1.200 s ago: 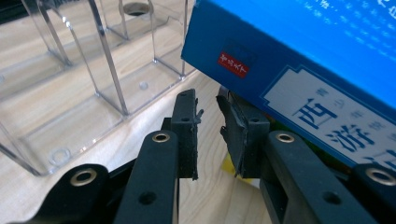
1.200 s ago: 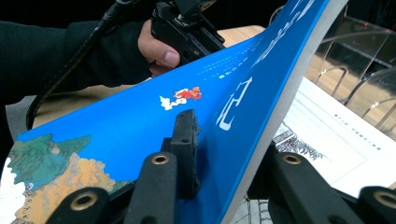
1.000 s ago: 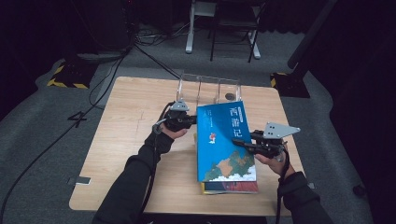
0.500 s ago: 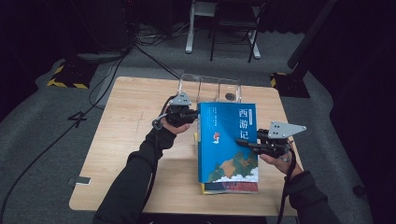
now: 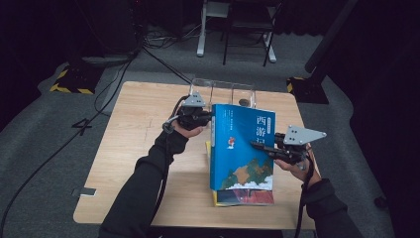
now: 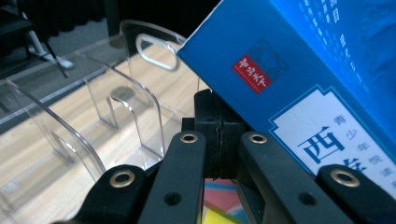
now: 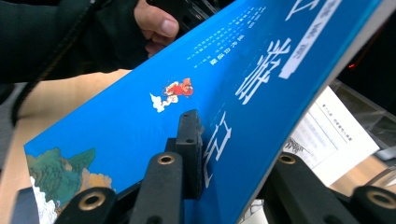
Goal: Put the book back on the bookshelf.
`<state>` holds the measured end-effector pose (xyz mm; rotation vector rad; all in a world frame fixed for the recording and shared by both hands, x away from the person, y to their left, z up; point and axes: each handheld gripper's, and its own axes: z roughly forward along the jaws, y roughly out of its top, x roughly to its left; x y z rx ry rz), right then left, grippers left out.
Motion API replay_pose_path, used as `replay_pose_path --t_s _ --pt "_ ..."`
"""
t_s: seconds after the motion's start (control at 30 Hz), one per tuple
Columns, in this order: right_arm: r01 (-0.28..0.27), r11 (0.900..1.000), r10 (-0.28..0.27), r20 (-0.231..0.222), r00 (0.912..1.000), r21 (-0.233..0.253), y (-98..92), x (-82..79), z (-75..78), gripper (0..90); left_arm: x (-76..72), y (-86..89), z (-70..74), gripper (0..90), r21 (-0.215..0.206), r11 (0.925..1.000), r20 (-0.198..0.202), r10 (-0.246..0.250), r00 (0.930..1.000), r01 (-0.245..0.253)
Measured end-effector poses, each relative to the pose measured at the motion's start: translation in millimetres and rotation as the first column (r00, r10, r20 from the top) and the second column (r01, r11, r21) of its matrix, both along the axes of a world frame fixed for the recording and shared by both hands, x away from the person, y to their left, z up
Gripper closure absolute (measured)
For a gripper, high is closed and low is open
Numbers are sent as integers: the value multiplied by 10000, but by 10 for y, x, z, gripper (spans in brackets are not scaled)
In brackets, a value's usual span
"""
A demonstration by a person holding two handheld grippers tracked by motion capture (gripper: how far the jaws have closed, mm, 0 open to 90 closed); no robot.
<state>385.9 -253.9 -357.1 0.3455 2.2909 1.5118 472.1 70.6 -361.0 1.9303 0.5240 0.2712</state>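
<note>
Gripping the blue book (image 5: 241, 146) by its left edge, my left gripper (image 5: 204, 118) has its fingers clenched on the spine. That book stands tilted up near the tabletop's (image 5: 133, 148) middle, over other books (image 5: 237, 197) toward the near edge, a clear plastic rack (image 5: 223, 92) behind it. My right gripper (image 5: 262, 148) pinches the book's right edge, fingers clamped across the cover.

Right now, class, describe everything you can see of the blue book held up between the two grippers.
The blue book is a glossy paperback with white Chinese title characters, a small red figure and a landscape along its bottom. It stands tilted above other books on the wooden table. The left gripper pinches its spine edge; the right gripper clamps the opposite edge.
</note>
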Motion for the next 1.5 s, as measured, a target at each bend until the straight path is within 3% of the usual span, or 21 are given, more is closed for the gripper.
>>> replay_pose_path --t_s 0.2,0.47,0.6,0.77,1.0,1.17,1.37,1.5 --pt "504 9983 -526 781 9956 296 41 -47 43 804 -92 51 218 900 -62 10000 534 -71 9985 75" --pt "612 9959 -686 1156 9909 665 27 -207 16 822 -303 37 298 900 -206 9998 1057 -16 9944 38" --pt "514 9958 -633 1646 9843 755 -10 -343 1 824 -426 3 350 900 -341 9992 1359 -163 9906 211" --pt "448 9967 -568 1881 9805 673 -49 -487 -3 826 -619 -27 415 900 -497 9972 1710 -465 9842 557" --pt "374 9978 -485 2157 9753 555 -80 -641 -26 829 -786 -47 442 899 -501 9970 2060 -474 9774 589" --pt "318 9974 -452 2202 9744 641 -111 -733 -55 829 -935 -70 447 897 -731 9954 2299 -441 9722 624" --pt "243 9984 -354 2259 9735 516 -118 -833 -56 830 -1026 -48 429 802 -1039 9940 2356 -80 9718 334" --pt "139 9985 -254 2238 9743 530 -128 -890 -65 831 -1136 -34 443 722 -987 9949 2591 75 9658 188"
